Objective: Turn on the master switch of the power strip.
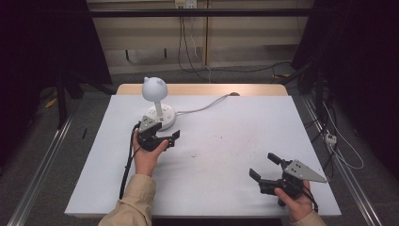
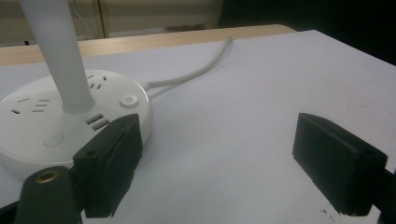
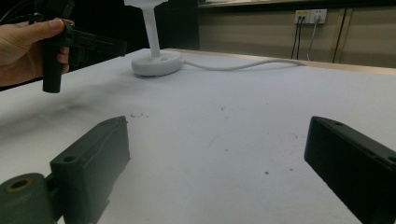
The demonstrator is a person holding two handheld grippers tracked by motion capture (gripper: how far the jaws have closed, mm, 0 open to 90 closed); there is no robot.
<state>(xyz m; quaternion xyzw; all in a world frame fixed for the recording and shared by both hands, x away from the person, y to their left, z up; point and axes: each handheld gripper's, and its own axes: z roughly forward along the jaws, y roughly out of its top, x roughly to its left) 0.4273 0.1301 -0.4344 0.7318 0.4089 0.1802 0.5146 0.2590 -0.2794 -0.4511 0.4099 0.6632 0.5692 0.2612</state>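
Early stage, by look of it: lamp (image 1: 157, 101) untouched, nothing gripped. Left gripper (image 1: 164, 140) jaws apart, hovering just near-side of lamp base (image 2: 70, 121), one jaw close beside base rim; contact not certain. Likely target: round power button (image 2: 129, 100) on base top; press not yet made. Right gripper (image 1: 265, 168) jaws wide apart, idle at near right, well apart from lamp. Lamp at far left of table (image 1: 244, 127): smooth white plastic, disc base with sockets and USB ports, slim stem, rounded head. White cord (image 1: 207, 104) trailing to far edge. Tabletop matte white, faintly scuffed.
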